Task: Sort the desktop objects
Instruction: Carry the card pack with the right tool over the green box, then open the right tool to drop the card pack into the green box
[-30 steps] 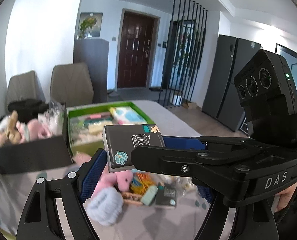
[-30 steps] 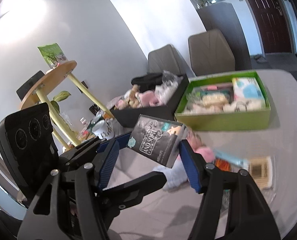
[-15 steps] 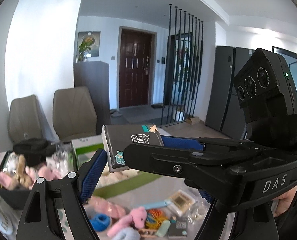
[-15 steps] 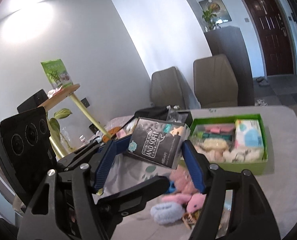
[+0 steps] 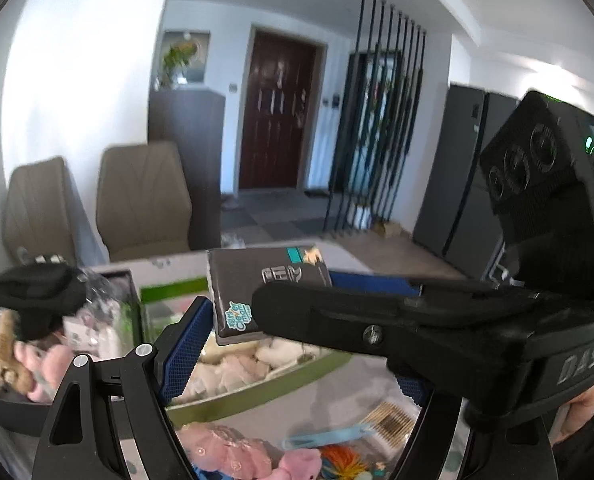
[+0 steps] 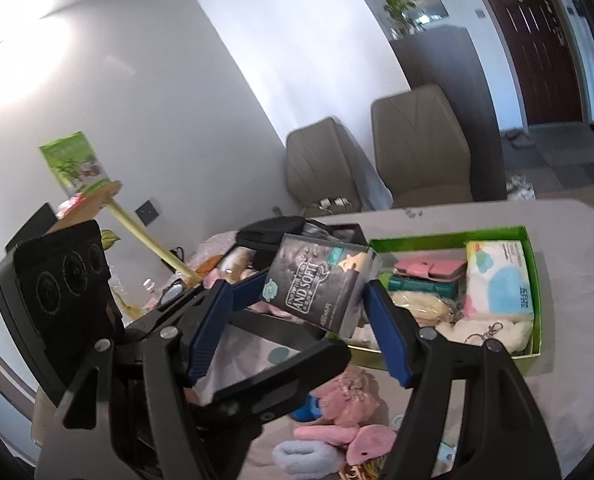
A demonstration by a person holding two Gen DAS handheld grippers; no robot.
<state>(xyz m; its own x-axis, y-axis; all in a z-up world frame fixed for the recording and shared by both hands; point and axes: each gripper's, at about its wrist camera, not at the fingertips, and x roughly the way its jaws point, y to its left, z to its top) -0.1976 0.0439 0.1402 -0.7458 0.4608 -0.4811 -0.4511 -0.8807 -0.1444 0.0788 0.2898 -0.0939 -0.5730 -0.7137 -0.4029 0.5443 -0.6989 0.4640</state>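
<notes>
Both grippers hold one dark grey tissue pack (image 5: 253,292) in the air above the table; it also shows in the right wrist view (image 6: 317,284). My left gripper (image 5: 281,320) is shut on it. My right gripper (image 6: 297,320) is shut on the same pack, and its arm crosses the left wrist view. Below lies the green box (image 6: 535,280) with a white tissue pack (image 6: 497,280), a pink wallet and plush bits. A black box (image 5: 1,404) of plush toys stands left of it.
Loose items lie on the grey table (image 6: 569,380) near me: pink plush toys (image 6: 349,404), a blue plush (image 6: 309,456), a blue strip and a packet of sticks (image 5: 389,420). Two beige chairs (image 5: 141,200) stand behind the table. A wooden stand is at the left.
Both grippers have carried the tissue pack up and then forward towards the green box, which now sits directly below and behind the pack. The grip on the pack is unchanged.
</notes>
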